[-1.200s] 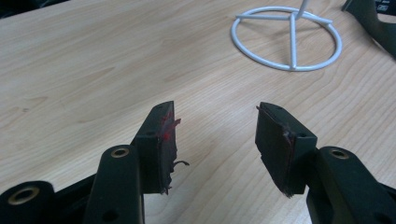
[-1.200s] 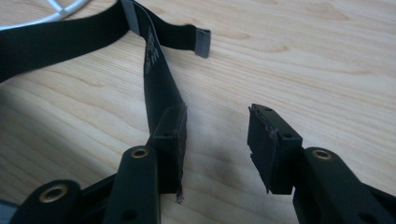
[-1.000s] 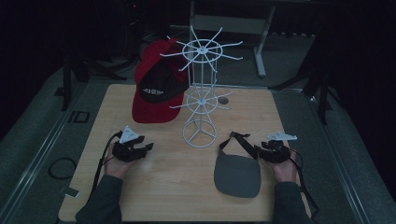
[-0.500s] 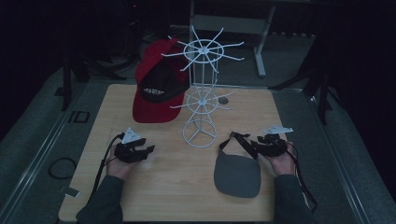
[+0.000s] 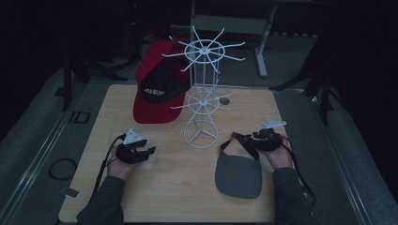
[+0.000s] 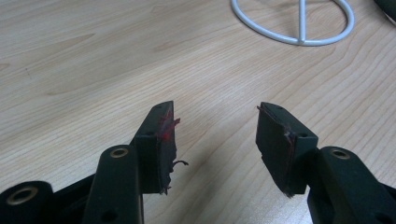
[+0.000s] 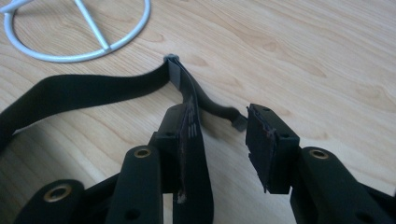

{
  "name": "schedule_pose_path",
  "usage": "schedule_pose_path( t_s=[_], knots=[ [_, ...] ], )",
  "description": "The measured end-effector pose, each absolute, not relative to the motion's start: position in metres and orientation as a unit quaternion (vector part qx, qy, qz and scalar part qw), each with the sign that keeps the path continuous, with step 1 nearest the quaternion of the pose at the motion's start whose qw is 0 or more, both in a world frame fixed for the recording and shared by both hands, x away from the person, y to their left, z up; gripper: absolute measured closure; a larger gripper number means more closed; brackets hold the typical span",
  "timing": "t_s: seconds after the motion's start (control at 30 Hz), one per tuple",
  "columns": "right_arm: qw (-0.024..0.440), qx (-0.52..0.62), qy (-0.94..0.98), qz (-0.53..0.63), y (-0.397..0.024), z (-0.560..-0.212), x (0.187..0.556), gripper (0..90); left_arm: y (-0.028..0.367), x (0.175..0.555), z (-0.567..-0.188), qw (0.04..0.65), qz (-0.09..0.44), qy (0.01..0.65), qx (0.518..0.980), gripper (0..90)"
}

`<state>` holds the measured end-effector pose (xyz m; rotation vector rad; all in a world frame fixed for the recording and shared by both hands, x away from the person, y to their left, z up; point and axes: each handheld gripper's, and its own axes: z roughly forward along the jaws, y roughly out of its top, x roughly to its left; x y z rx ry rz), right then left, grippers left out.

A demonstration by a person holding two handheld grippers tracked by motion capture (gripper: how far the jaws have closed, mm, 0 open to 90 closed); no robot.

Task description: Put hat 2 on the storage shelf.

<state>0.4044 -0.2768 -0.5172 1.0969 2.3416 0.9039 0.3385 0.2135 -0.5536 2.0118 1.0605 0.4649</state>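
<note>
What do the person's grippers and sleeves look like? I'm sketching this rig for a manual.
Both the left gripper and right gripper are black, two-jawed, with brass-ringed screw holes. Each carries a grey three-cornered plate and trails a black cable. The left gripper's pads are frayed and red-smeared. Sleeves are dark grey-green.

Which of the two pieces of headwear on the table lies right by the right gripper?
The grey visor, flat on the table with its black strap running between the open jaws of the right gripper. The red cap lies behind the white wire stand.
</note>
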Motion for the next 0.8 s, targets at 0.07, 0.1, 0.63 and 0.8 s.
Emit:
schedule_pose_path(
  t_s=[0.07, 0.1, 0.63, 0.8],
  knots=[
    [0.201, 0.387, 0.841, 0.321, -0.273, -0.517, 0.407, 58.7, 0.213, 0.338, -0.554, 0.399, 0.184, 0.419, 0.795, 48.0],
    [0.2, 0.386, 0.842, 0.32, -0.271, -0.517, 0.409, 58.7, 0.213, 0.338, -0.554, 0.399, 0.183, 0.419, 0.795, 48.0],
    [0.187, 0.367, 0.864, 0.289, -0.248, -0.52, 0.43, 62.0, 0.211, 0.338, -0.555, 0.394, 0.184, 0.415, 0.799, 48.0],
    [0.174, 0.368, 0.871, 0.275, -0.244, -0.524, 0.437, 63.6, 0.211, 0.338, -0.555, 0.393, 0.185, 0.414, 0.8, 47.7]
  ],
)
